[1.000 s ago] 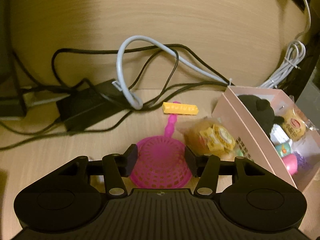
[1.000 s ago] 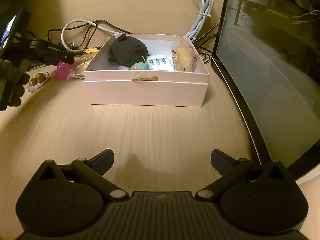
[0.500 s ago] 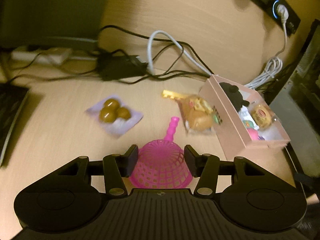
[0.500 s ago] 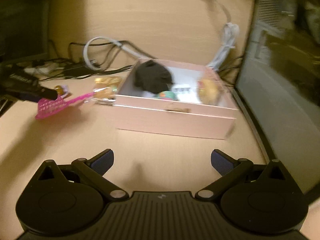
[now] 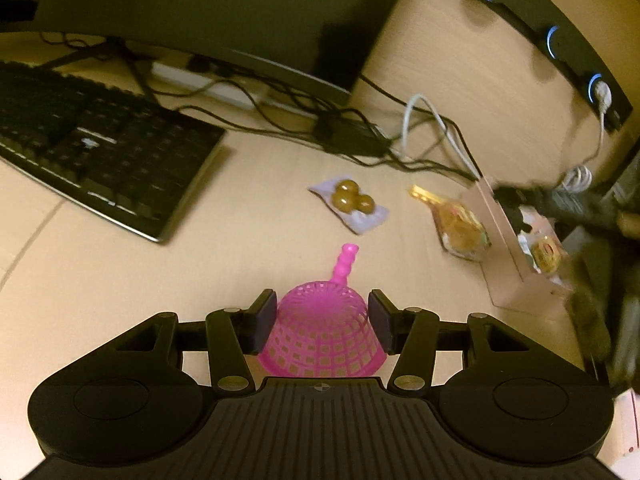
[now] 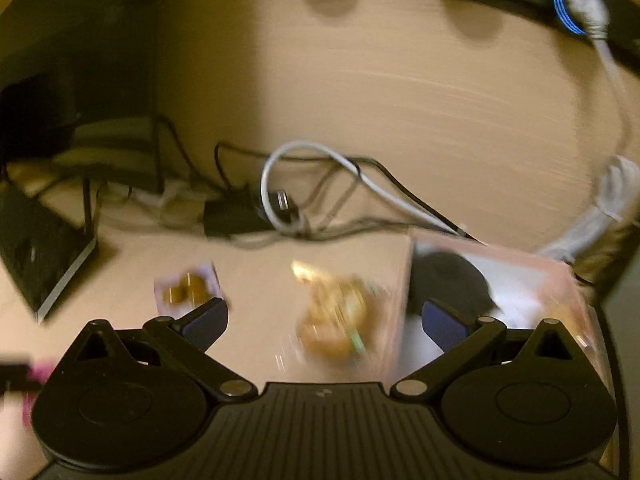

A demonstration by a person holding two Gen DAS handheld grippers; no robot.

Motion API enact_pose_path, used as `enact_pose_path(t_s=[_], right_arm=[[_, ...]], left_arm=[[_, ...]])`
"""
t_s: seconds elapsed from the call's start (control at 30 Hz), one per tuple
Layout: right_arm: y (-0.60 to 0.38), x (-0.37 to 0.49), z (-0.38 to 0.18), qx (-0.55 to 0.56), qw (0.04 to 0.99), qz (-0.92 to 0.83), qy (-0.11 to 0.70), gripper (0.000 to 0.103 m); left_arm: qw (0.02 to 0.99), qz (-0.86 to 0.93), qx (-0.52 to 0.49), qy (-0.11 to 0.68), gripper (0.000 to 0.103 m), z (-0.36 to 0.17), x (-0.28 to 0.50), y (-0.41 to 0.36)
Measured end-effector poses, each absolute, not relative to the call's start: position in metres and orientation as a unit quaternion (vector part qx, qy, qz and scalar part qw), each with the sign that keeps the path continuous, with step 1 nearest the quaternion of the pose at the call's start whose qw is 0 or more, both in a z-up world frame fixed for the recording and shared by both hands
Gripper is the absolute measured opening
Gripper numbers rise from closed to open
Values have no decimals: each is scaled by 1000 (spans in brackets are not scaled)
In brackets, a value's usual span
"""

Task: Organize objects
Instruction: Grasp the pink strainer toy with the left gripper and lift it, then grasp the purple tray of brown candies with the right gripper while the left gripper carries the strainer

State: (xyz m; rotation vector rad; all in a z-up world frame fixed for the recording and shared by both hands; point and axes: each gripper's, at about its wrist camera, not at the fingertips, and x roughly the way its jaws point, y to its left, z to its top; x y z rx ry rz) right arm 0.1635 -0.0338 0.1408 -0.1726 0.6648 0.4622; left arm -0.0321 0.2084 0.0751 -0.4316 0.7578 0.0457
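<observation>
My left gripper (image 5: 322, 320) is shut on a pink mesh strainer (image 5: 320, 336) and holds it above the desk, handle pointing away. My right gripper (image 6: 325, 320) is open and empty, over a clear packet of yellow pastry (image 6: 336, 320) that lies just left of the pink box (image 6: 500, 280). The packet (image 5: 460, 228) and the box (image 5: 516, 264) also show in the left wrist view, right of the strainer. A small packet of brown balls (image 5: 350, 202) lies on the desk; it also shows in the right wrist view (image 6: 186, 290). The right wrist view is blurred.
A black keyboard (image 5: 92, 152) lies at the left. A power brick and tangled cables (image 5: 360, 140) run along the back wall. A wall power strip with blue-lit sockets (image 5: 560, 40) sits above. The box holds a black item (image 6: 448, 276) and wrapped snacks (image 5: 546, 254).
My left gripper has lifted the strainer up and back from the box. My right gripper has moved forward and left, from in front of the box to over the pastry packet.
</observation>
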Motion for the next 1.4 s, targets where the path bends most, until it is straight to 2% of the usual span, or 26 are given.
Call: enact_pose_path(t_s=[0.1, 0.3, 0.6, 0.67, 0.7, 0.73, 0.77, 1.03, 1.4], right_arm=[[-2, 191, 137, -80, 905, 243, 339, 103], [66, 198, 87, -107, 860, 317, 386, 103], [116, 196, 47, -130, 831, 351, 410, 103], [121, 193, 45, -142, 833, 349, 405, 96], [122, 190, 44, -152, 837, 344, 398, 88], [122, 188, 45, -156, 838, 345, 394, 76], [119, 186, 47, -153, 837, 349, 393, 73], [79, 159, 61, -145, 832, 351, 404, 70], [-55, 67, 103, -115, 874, 296, 368, 70]], left_arm=[[909, 28, -213, 357, 55, 80, -38, 217], [911, 44, -210, 352, 55, 84, -49, 233], [901, 21, -139, 410, 55, 63, -38, 219], [902, 12, -116, 415, 54, 59, -37, 213], [904, 9, -102, 415, 54, 58, -37, 209], [907, 33, -98, 408, 54, 58, -36, 206], [908, 32, -90, 409, 54, 58, -35, 204], [911, 30, -72, 405, 56, 55, -28, 195], [912, -23, -52, 406, 55, 55, -17, 157]])
